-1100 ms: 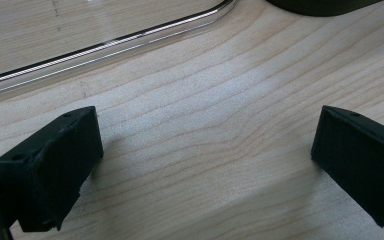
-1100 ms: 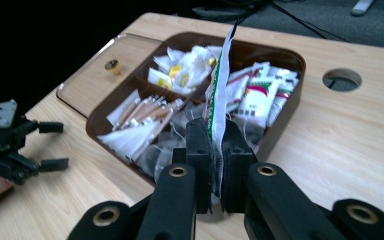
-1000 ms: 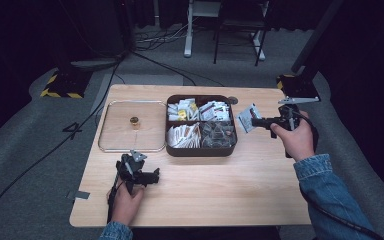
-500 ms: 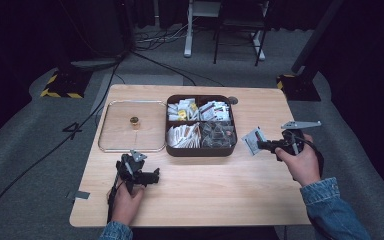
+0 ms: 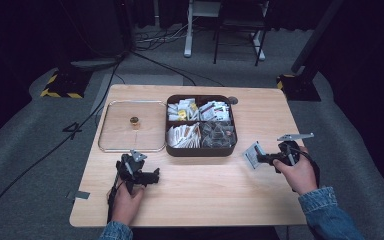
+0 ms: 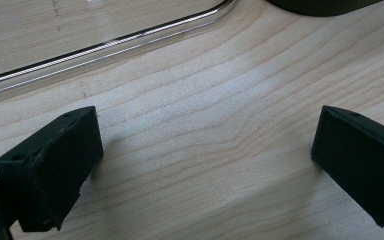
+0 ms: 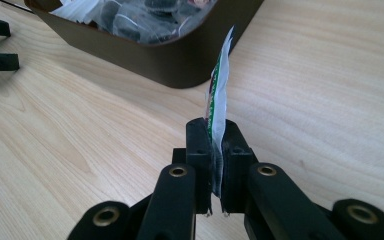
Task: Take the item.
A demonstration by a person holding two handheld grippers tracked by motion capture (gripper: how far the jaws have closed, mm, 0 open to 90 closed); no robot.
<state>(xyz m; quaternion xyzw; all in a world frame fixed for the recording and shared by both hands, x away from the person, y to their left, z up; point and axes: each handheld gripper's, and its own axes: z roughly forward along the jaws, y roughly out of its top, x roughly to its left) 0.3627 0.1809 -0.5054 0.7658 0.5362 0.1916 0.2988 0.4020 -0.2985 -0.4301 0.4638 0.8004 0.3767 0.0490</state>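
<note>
Right gripper view: right gripper (image 7: 216, 150) is pinching a sachet (image 7: 219, 85) edge-on, long axis pointing away toward the brown tray (image 7: 180, 65); left gripper (image 6: 205, 165) is resting spread wide.

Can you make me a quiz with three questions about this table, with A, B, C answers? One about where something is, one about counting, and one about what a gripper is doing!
1. Where does the clear lid lie?
A. left of the brown box
B. on top of the box
C. on the floor

2. How many sections does the box have?
A. two
B. four
C. six

3. What is the right gripper doing?
A. standing wide open
B. pinching a packet
C. gripping the box rim

Answers:
1 A, the lid lies flat on the table beside the box's left wall.
2 B, dividers cross and make four sections.
3 B, the jaws are shut on the thin packet, which stands up between them.
</note>
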